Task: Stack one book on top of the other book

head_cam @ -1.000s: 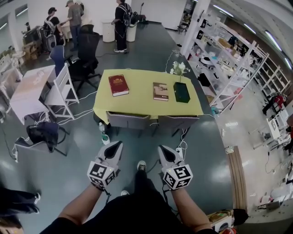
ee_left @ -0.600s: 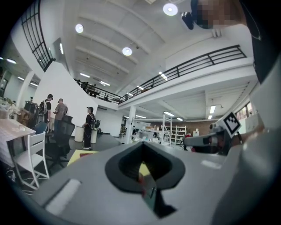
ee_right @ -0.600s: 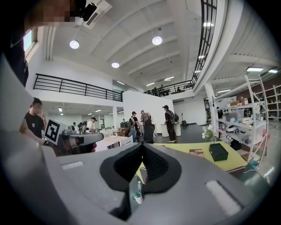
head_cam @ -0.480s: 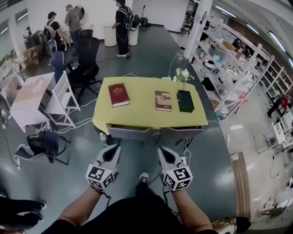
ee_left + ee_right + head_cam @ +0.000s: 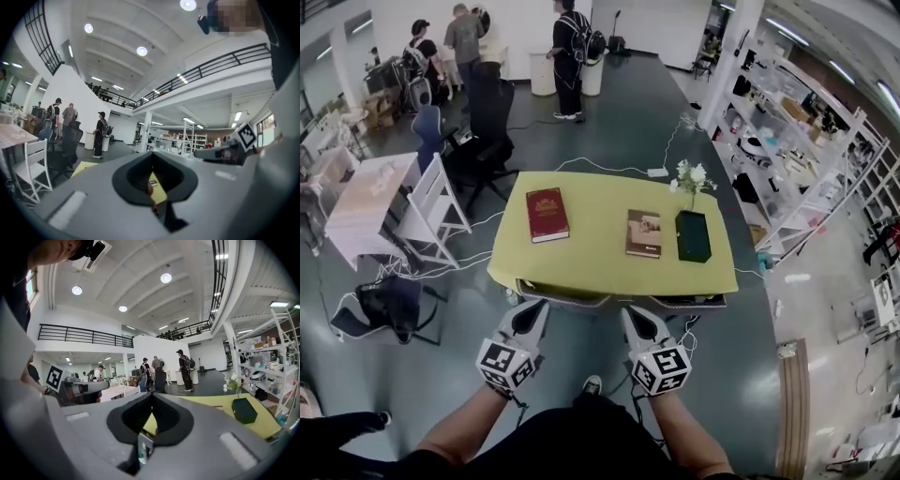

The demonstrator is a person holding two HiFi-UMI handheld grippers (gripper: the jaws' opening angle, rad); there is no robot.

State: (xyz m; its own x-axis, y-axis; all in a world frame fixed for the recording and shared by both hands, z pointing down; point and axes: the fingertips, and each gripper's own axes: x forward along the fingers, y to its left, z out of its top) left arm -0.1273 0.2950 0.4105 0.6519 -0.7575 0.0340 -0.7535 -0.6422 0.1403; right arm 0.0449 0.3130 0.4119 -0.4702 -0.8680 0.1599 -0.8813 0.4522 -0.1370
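**Task items.** Two books lie flat on the yellow table (image 5: 600, 267), well apart and not stacked. The red book (image 5: 547, 215) is on the table's left part; it has a dark red cover with a gold emblem, and its spine runs near to far. The brown book (image 5: 643, 233) lies right of centre. It is slimmer, with a pale picture on its cover. Just to its right stands a dark green box (image 5: 693, 236), with white flowers (image 5: 692, 175) rising at its far end.

**Edges and clearance.** Two grey chairs (image 5: 553, 292) are pushed in under the table's near edge. The floor between that edge and the grippers is open. To the left are a white chair (image 5: 431, 211), loose cables (image 5: 469, 246) and a dark bag (image 5: 389, 300) on the floor. White shelving (image 5: 797, 141) lines the right side. Three people (image 5: 567, 52) stand at the far end of the room.

**Grippers.** Both are held side by side, short of the table's near edge, and point roughly level toward it. The left gripper (image 5: 536, 309) has its jaws pressed together on nothing. The right gripper (image 5: 635, 314) also has its jaws pressed together and carries nothing. Each marker cube faces up, and a bare forearm (image 5: 464, 422) extends behind each gripper. Neither gripper touches a book or the table.
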